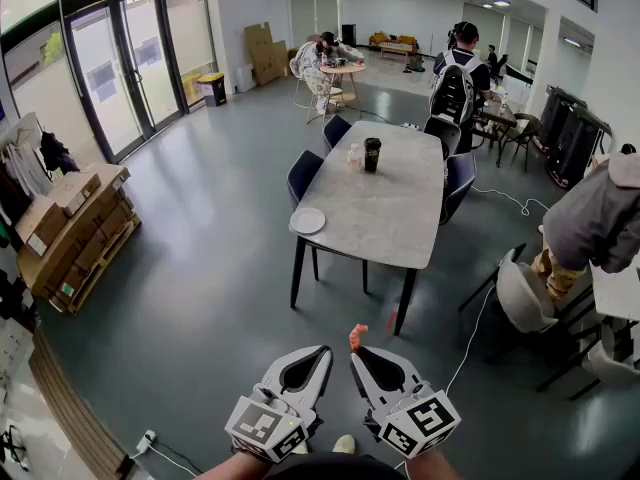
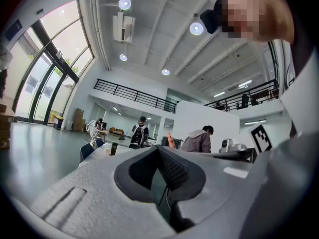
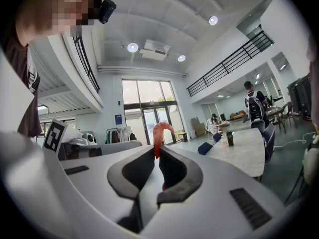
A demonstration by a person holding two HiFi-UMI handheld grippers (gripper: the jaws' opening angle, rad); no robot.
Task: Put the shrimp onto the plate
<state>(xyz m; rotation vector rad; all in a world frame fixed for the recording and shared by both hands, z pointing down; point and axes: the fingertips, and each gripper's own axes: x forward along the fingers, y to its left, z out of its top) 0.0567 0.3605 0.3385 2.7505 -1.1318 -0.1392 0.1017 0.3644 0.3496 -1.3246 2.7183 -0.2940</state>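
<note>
Down at the left, the left gripper is clenched on nothing, likely idle as the spare, level and close to the body. Beside it the right gripper pinches the shrimp by its lower end, upright for carrying. The plate sits well ahead on the table.

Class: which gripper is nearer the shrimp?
Right. The right gripper pinches the shrimp, which juts past its tips; the left gripper, shut and empty, sits just to the shrimp's left.
</note>
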